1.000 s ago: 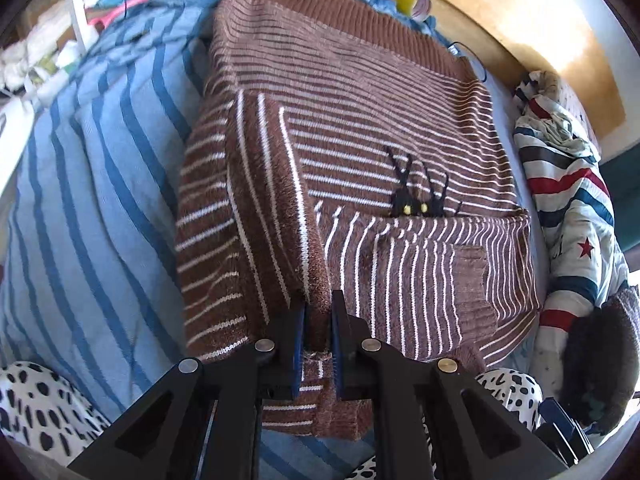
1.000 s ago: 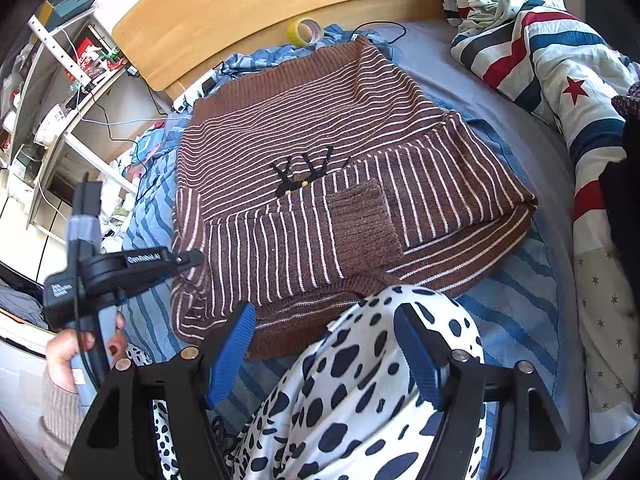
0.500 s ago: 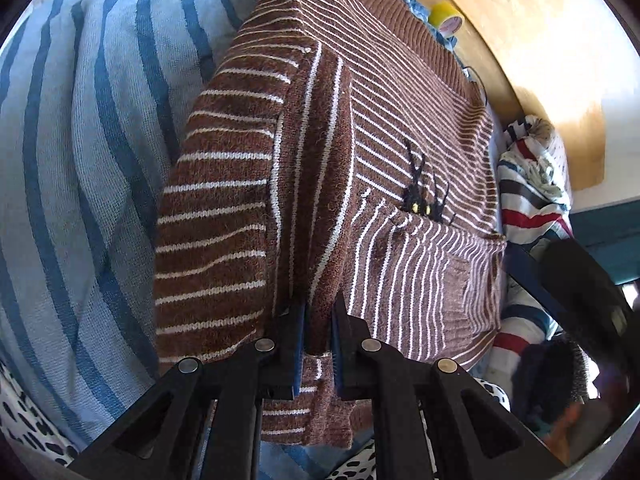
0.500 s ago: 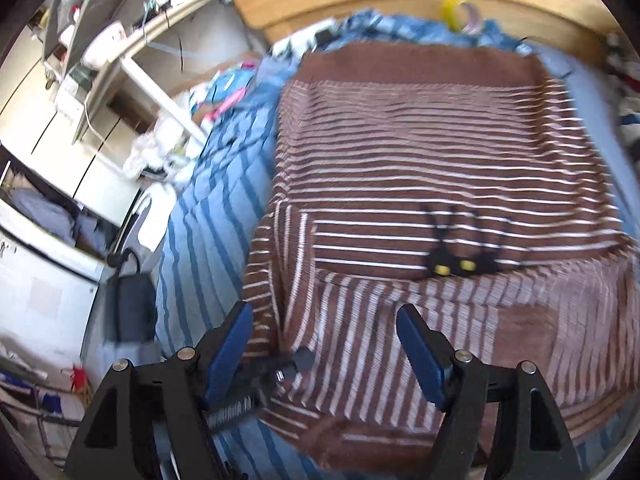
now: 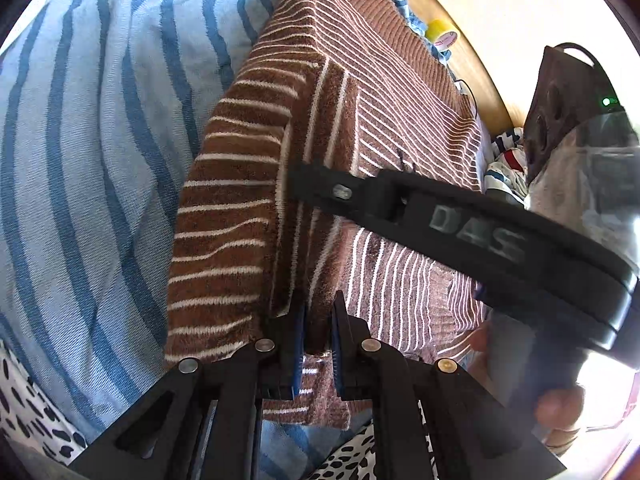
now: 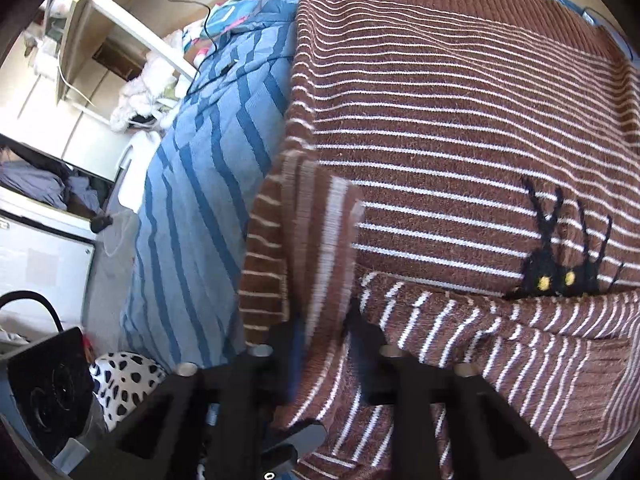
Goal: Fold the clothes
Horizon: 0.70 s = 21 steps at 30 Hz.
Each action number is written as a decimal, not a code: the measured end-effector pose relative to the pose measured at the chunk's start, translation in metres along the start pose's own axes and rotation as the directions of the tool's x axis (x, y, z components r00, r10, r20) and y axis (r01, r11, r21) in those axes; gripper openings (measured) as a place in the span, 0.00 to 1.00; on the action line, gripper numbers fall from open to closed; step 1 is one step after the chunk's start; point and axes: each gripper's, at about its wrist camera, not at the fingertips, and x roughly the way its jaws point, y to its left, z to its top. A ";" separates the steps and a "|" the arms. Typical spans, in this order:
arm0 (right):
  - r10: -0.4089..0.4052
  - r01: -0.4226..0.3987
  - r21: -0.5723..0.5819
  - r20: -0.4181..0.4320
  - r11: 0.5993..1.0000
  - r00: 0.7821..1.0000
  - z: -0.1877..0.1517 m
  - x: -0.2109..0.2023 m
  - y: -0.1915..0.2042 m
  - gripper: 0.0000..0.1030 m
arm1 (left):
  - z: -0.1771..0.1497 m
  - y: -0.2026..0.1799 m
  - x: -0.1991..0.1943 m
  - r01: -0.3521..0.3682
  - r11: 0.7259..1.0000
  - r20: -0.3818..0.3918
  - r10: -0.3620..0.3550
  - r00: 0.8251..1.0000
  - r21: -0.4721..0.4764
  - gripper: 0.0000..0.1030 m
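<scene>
Your left gripper (image 5: 318,336) is pinched nearly closed on a raised fold of the brown striped sweater (image 5: 360,92), its blue pads (image 5: 298,344) pressing the knit from both sides. Your right gripper (image 6: 324,344) has also closed onto that lifted fold along the sweater's left edge, with cloth filling the narrow gap between its fingers; that part of the right wrist view is blurred. In the left wrist view the right gripper reaches across from the right side, its tip at the fold. The sweater lies spread across a blue striped blanket (image 5: 100,140) on the bed, a sleeve folded over its front near the embroidered black cat (image 6: 560,268). A yellow roll of tape (image 5: 440,34) sits by the wooden headboard (image 5: 492,52) beyond the sweater's far edge
</scene>
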 end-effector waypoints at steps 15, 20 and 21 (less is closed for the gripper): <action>-0.030 0.024 0.135 0.041 0.991 0.999 -0.040 -0.029 -0.050 0.11 | -0.030 -0.035 0.032 -0.079 0.994 -0.121 0.087 0.989 0.073 0.11; -0.033 0.031 0.163 0.013 0.986 0.999 -0.040 -0.013 -0.058 0.14 | -0.028 -0.023 0.035 -0.055 0.998 -0.141 0.057 0.988 0.023 0.12; -0.037 0.034 0.160 0.013 0.987 0.999 -0.039 -0.012 -0.057 0.15 | -0.025 -0.022 0.032 -0.041 0.999 -0.148 0.043 0.988 0.017 0.12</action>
